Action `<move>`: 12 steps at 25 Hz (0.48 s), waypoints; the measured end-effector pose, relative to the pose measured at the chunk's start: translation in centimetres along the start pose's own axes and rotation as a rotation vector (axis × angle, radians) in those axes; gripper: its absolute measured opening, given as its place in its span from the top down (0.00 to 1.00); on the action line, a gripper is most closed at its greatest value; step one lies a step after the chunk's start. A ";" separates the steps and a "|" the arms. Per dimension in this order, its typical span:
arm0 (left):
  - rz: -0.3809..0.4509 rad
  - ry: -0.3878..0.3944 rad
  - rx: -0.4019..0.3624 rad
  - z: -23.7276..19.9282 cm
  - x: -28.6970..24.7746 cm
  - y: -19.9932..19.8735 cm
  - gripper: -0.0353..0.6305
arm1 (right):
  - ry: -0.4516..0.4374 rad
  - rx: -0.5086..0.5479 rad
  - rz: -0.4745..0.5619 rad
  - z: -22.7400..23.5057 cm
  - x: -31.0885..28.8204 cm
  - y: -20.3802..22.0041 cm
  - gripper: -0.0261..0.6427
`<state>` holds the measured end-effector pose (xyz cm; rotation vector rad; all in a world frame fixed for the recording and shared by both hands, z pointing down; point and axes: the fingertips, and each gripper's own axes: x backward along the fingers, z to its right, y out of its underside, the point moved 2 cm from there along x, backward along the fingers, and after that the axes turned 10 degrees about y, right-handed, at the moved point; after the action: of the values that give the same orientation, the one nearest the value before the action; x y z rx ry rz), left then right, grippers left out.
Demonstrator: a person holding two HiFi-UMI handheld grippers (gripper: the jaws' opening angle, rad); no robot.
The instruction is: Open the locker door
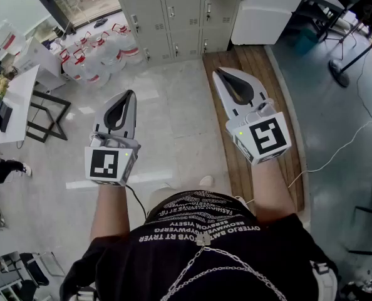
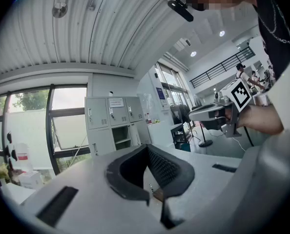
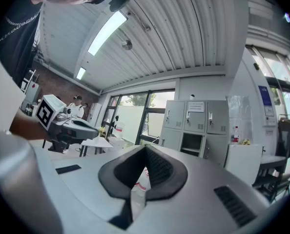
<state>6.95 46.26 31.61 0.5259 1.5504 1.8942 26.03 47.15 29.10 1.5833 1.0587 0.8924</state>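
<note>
Lockers (image 1: 173, 17) ahead; left tongs (image 1: 131, 95), right tongs (image 1: 219, 72) shut

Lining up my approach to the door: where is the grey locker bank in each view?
Head view: locker bank, top edge, just left of centre.
Left gripper view: locker bank, left of centre, mid-height.
Right gripper view: locker bank, right of centre, mid-height.
Shared landmark: the big window, immediately left of the lockers in all three.
</note>
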 end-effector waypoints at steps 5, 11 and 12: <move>0.022 -0.002 0.013 -1.5 3.1 0.4 0.95 | -0.021 -0.032 -0.057 -4.8 0.5 1.8 0.97; 0.021 -0.019 0.030 -3.6 7.8 1.4 0.95 | -0.026 -0.109 -0.086 -9.9 0.6 1.9 0.97; 0.023 -0.018 0.035 -3.9 8.5 1.7 0.95 | -0.022 -0.124 -0.090 -10.8 0.7 1.8 0.97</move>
<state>-2.14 49.10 31.63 0.5776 1.5748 1.8769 16.75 51.09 33.45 1.4282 1.0315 0.8615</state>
